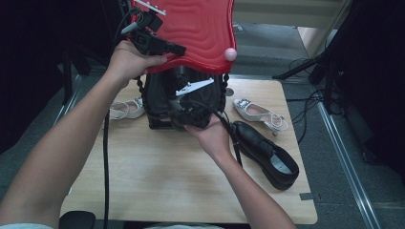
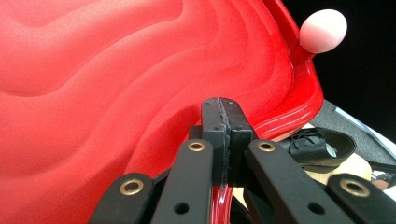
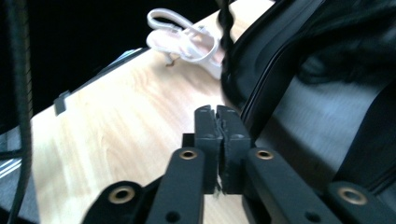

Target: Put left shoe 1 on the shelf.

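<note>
At far left, the left gripper [image 2: 223, 109] pinches the rim of the red flap [image 1: 196, 28], lifted above the black bag [image 1: 160, 98] mid-table. The right gripper [image 3: 221, 116], jaws together and empty, sits just right of the bag.

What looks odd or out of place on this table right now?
The shoes are scattered: one white sandal lies left of the bag, another white sandal right, and a single black shoe lies near the edge. The bag's red flap is held up by the left gripper.
</note>
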`<state>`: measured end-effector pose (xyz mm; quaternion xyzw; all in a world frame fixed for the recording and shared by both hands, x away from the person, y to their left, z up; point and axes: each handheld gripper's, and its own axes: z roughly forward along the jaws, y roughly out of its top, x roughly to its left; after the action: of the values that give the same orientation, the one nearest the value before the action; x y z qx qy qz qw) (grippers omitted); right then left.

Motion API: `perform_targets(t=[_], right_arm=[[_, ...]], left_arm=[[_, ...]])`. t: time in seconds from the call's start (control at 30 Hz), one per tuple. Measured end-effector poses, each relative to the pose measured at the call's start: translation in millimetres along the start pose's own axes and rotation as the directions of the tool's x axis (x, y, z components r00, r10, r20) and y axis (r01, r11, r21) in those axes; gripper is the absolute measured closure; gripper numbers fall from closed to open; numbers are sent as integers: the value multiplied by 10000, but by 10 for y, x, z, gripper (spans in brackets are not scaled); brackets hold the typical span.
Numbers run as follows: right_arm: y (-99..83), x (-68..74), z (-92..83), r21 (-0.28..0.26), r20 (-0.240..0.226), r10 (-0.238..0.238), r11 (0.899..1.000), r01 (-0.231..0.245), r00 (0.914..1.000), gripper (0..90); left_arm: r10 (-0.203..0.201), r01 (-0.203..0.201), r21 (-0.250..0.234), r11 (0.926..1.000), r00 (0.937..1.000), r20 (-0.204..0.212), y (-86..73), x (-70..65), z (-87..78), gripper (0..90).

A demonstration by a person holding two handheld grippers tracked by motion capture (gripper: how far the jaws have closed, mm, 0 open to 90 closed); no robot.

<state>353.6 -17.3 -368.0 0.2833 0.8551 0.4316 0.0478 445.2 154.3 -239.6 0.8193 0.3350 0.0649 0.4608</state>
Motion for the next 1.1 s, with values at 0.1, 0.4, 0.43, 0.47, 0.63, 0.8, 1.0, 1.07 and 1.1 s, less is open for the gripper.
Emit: perform_targets(t=[0.1, 0.4, 0.43, 0.47, 0.63, 0.8, 1.0, 1.07, 1.1], right_arm=[[-165, 38, -31, 240, -209, -164, 9996, 169, 9996, 900], [-519, -75, 62, 743, -22, 91, 9972, -89, 10000, 900], [-528, -99, 73, 773, 82, 79, 9970, -85, 9999, 900], [-530, -121, 79, 793, 191, 125, 9967, -140, 9997, 900], [-502, -190, 80, 862, 39, 155, 9962, -157, 9999, 900], [-436, -189, 81, 1079, 66, -36, 9942, 29, 10000, 900], [-284, -221, 126, 1052, 432, -205, 9943, 159, 9989, 900], [-244, -253, 157, 974, 345, 9, 9952, -43, 9994, 900], [-224, -260, 171, 944, 377, -16, 9955, -20, 9993, 900]], left_arm=[[4, -4, 6, 10000, 10000, -7, 0, -1, 0, 900], [16, -16, 18, 10000, 10000, -73, 2, -12, 0, 900], [9, -8, 24, 10000, 10000, -73, 2, -13, 0, 900], [4, -3, 31, 10000, 10000, -82, 3, -14, -1, 900], [-48, 48, 33, 10000, 9999, -93, 3, -15, -1, 900], [-121, 122, 56, 9999, 9999, -88, 4, -15, -3, 900], [-135, 135, 14, 9999, 9999, -85, -2, -16, -3, 900], [-131, 131, -7, 9999, 9999, -88, -6, -15, -4, 900], [-136, 136, -29, 9999, 9999, -86, -7, -15, -3, 900]])
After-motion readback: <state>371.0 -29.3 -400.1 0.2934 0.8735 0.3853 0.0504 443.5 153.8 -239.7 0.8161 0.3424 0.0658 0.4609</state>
